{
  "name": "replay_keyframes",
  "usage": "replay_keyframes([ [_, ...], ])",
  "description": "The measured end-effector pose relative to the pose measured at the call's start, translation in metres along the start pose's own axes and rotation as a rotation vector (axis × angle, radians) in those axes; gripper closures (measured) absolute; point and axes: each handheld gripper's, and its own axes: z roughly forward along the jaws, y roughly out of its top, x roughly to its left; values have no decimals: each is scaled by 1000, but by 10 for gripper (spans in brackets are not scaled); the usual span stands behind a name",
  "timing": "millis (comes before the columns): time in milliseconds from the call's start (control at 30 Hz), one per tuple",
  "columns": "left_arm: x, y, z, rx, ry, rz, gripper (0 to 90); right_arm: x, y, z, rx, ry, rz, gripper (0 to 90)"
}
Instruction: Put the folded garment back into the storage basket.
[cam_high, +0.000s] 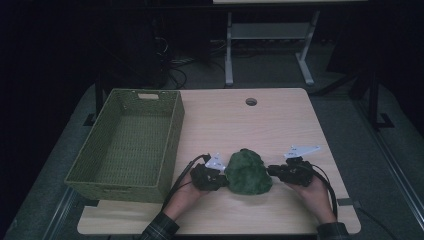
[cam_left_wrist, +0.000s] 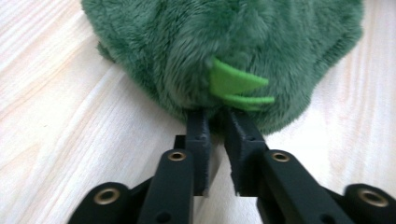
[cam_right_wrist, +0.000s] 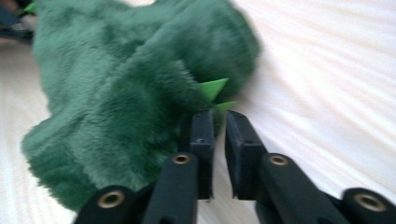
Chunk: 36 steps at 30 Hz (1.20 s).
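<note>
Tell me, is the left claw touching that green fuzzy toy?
Touching: in the left gripper view, the left gripper has its jaw tips buried in the green plush toy's fur.

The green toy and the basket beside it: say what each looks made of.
The green toy looks like soft plush: dense fuzzy pile in the gripper views, with flat bright-green spikes that look like felt. The basket looks woven, maybe of painted wicker or paper cord: fine ribbed weave, matte olive finish, and a cut-out handle slot.

dark green plush toy (cam_high: 248, 173), olive basket (cam_high: 131, 141)
</note>
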Motion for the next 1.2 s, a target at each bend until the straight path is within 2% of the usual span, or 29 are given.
replay_keyframes([
  [67,1,1,-6,0,0,12,730,-4,-5,-5,-9,-52,-1,671],
  [167,2,2,-12,-14,-8,6,635,-10,-16,-12,-9,-118,24,528],
  [300,2,4,-19,-5,-10,1,503,-16,-29,-17,3,-171,37,357],
  [400,1,8,-23,-17,-6,-11,424,-19,-37,-17,-1,-197,42,263],
  [467,1,12,-25,-24,-3,-8,376,-21,-41,-16,14,-212,41,216],
  [500,1,14,-26,-10,-5,-1,356,-22,-42,-15,16,-220,39,183],
  [533,1,16,-26,-11,-10,-10,326,-23,-42,-13,20,-223,43,170],
  [600,1,21,-26,-2,-5,4,267,-23,-42,-10,22,-235,33,136],
  [733,-1,30,-27,4,11,27,208,-25,-44,-9,10,-239,32,94],
  [833,-1,39,-26,43,11,53,160,-26,-45,-8,5,-241,35,91],
  [1000,-2,53,-21,98,5,85,142,-26,-45,-8,5,-241,38,91],
  [1067,-2,57,-18,104,3,77,136,-26,-45,-8,5,-242,38,92],
  [1100,-2,59,-16,121,5,88,134,-26,-45,-8,5,-242,39,91],
  [1200,-2,62,-10,112,1,77,131,-26,-45,-9,4,-244,40,93],
])
